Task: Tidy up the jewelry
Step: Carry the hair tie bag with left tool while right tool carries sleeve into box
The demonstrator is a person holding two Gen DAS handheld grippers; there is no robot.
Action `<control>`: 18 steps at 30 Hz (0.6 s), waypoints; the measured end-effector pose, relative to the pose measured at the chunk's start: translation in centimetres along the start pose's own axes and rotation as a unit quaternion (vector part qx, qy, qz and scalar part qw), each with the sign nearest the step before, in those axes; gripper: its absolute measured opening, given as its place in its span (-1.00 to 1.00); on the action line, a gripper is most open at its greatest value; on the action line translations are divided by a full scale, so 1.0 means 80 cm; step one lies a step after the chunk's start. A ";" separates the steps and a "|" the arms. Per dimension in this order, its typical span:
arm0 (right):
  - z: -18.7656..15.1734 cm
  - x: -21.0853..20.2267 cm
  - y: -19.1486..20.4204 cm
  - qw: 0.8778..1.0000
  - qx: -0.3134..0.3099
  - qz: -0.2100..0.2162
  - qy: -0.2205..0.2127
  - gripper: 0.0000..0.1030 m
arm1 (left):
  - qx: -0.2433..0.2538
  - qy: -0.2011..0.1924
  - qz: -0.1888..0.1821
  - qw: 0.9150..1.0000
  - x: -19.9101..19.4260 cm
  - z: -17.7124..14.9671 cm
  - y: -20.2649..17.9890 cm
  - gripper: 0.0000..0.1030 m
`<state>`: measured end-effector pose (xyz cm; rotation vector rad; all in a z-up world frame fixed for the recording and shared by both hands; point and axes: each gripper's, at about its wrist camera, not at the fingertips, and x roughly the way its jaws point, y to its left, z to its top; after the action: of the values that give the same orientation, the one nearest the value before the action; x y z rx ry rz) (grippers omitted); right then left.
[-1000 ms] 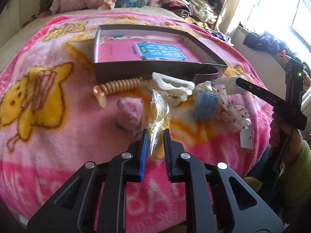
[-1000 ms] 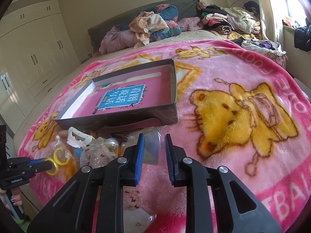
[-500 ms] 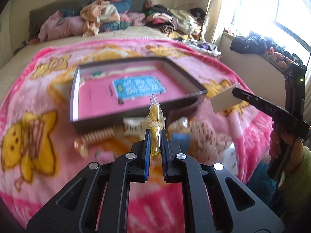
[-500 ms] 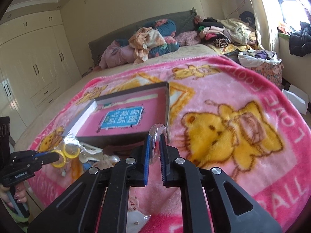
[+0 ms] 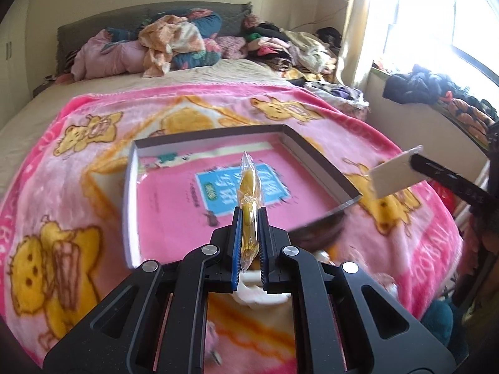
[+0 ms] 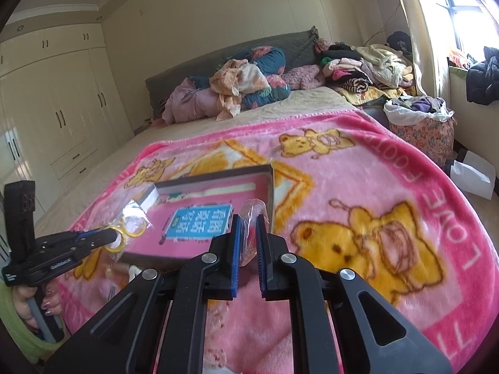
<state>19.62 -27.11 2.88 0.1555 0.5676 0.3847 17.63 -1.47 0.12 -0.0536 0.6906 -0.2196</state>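
Observation:
My left gripper [image 5: 249, 215] is shut on a clear plastic bag of yellow rings [image 5: 248, 187], held up over the near edge of the open dark box [image 5: 315, 155] with its pink lining and blue label. The bag with rings also shows in the right wrist view [image 6: 129, 227], above the box's left corner [image 6: 149, 196]. My right gripper [image 6: 248, 221] is shut on a small clear plastic packet [image 6: 251, 218], which appears as a pale card [image 5: 393, 174] in the left wrist view, right of the box.
The box lies on a pink bear-print blanket [image 6: 358, 218] on a bed. A few loose items lie below the grippers at the blanket's near edge [image 5: 259, 293]. Piled clothes [image 5: 174, 43] lie at the headboard. A wardrobe [image 6: 46, 109] stands at left.
Both grippers closed on their plastic bags, lifted them off the blanket and moved them forward toward the box; the pile of items has dropped below both views.

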 end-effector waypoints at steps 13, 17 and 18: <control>0.049 0.052 0.010 0.999 -0.007 0.043 0.005 -0.82 | -0.036 0.004 0.055 0.998 0.057 0.036 0.043 -0.92; 0.050 0.073 0.014 0.998 -0.002 0.059 0.017 -0.82 | -0.048 0.014 0.056 0.997 0.073 0.034 0.049 -0.92; 0.050 0.080 0.015 0.998 -0.002 0.064 0.022 -0.82 | -0.050 0.015 0.053 0.997 0.076 0.033 0.050 -0.92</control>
<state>26.39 -23.60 3.33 0.1805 0.6021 0.5154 24.65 1.08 -2.15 -0.1082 0.7322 -0.0835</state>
